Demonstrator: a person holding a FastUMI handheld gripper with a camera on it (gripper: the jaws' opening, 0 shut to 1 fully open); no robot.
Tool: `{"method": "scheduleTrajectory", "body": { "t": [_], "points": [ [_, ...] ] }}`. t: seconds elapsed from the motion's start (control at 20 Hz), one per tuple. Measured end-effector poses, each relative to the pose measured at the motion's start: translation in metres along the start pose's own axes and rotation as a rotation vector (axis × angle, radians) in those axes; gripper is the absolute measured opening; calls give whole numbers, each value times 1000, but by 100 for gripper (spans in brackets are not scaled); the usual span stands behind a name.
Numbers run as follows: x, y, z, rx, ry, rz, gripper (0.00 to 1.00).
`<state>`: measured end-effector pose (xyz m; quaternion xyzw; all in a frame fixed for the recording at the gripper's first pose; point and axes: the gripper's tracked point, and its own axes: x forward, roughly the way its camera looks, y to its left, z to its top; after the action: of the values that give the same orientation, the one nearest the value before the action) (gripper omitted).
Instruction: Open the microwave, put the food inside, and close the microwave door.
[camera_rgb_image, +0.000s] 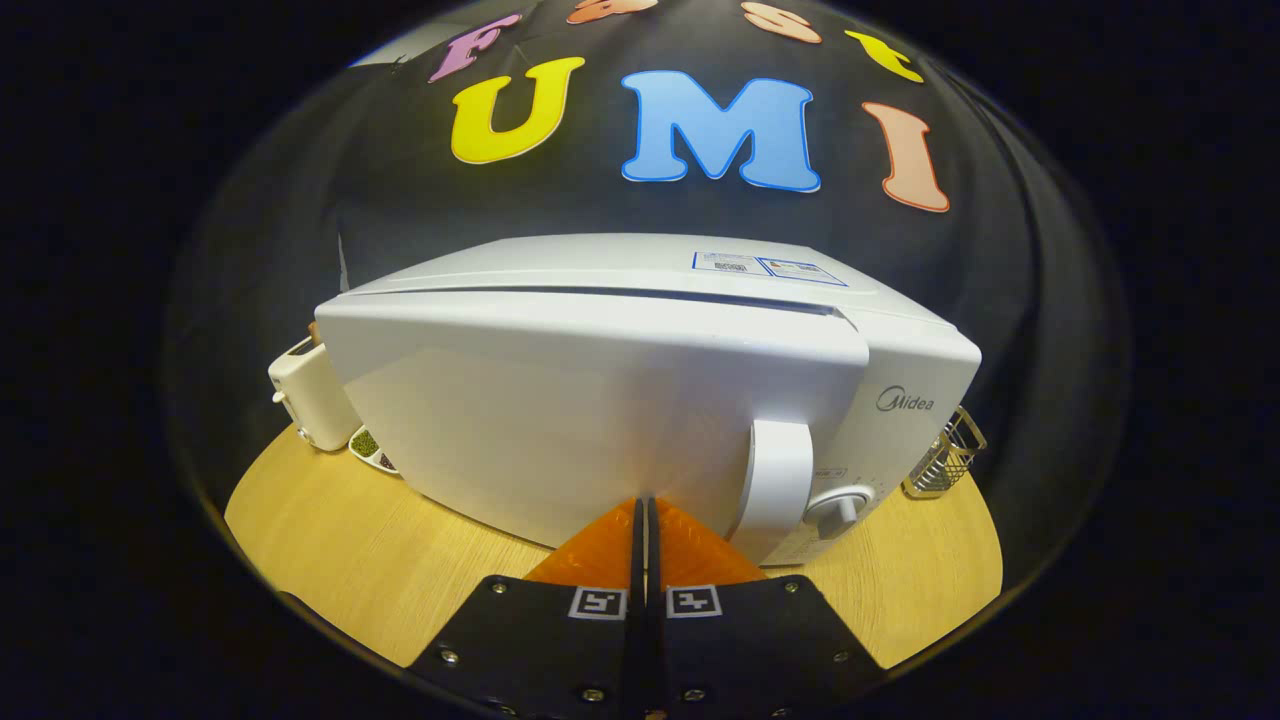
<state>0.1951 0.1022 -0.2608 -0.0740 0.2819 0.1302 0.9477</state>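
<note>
The gripper has its two fingers pressed together with nothing between them, their tips touching or almost touching the lower front of the microwave door. The white microwave stands on a round wooden table, its door slightly ajar, a dark gap showing along its top edge. The door handle is just right of the fingertips, with a round knob beside it. A cream toaster and a small dish sit left of the microwave; a wire basket sits right.
</note>
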Motion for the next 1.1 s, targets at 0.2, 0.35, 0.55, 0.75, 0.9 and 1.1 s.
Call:
{"method": "scheduleTrajectory", "body": {
  "t": [0.2, 0.35, 0.55, 0.75, 0.9, 1.1],
  "points": [
    [13, -4, 5, 4, 8, -18, 0],
    [9, -2, 6, -9, 8, -36, 0],
    [-3, 5, 23, 13, -37, -49, 0],
    [-42, 22, 36, 7, -88, -26, 0],
    [-76, 35, 37, 9, -120, -11, 0],
    [-129, 49, 35, 39, -154, 6, 0]
  ]
}}
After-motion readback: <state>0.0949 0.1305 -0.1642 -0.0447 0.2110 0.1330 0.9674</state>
